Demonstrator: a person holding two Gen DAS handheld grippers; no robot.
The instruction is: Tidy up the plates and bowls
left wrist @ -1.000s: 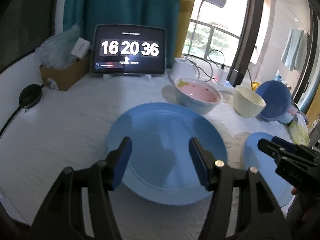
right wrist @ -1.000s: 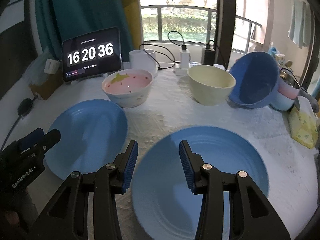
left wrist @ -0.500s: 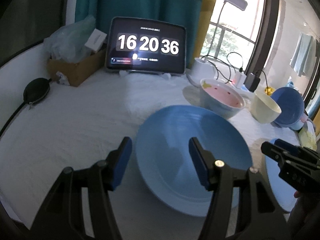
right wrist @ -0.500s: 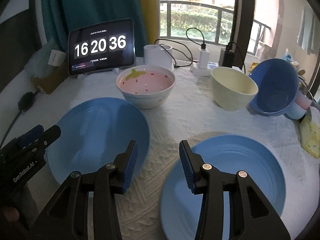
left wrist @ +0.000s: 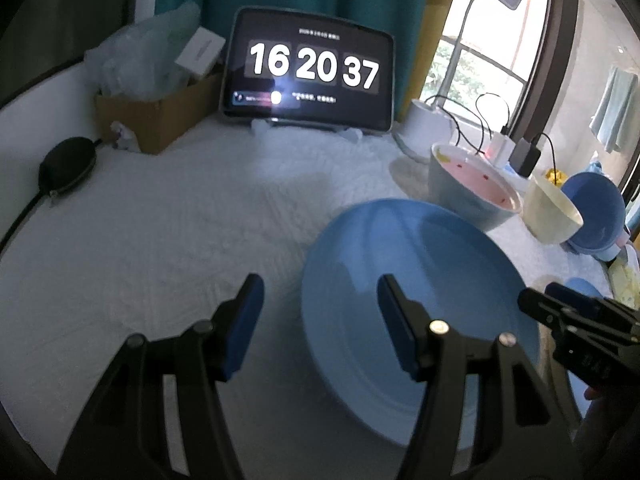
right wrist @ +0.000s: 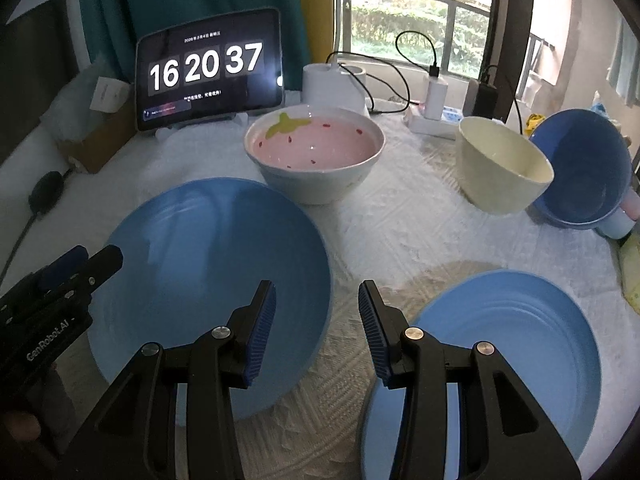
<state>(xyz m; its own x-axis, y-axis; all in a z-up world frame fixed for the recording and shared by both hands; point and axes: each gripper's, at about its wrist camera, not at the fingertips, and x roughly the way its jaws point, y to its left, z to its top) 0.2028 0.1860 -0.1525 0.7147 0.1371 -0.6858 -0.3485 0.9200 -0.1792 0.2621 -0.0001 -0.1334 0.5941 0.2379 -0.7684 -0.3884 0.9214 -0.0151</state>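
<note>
Both tongs have slid sideways, so the left tongs (left wrist: pixel 320 312) now straddle the left blue plate's (left wrist: pixel 420 300) near edge and the right tongs (right wrist: pixel 316 316) hang between it and the right blue plate (right wrist: pixel 520 340), both open and empty, probably about to stack them.

Two black grippers were seen, the left gripper (left wrist: pixel 320 322) and the right gripper (right wrist: pixel 317 330). Blue ribbed pads (right wrist: pixel 262 330) were fitted inside the fingers, silver screws were set along the arms, and white "GenRobot.AI" lettering was printed on the left body.
</note>
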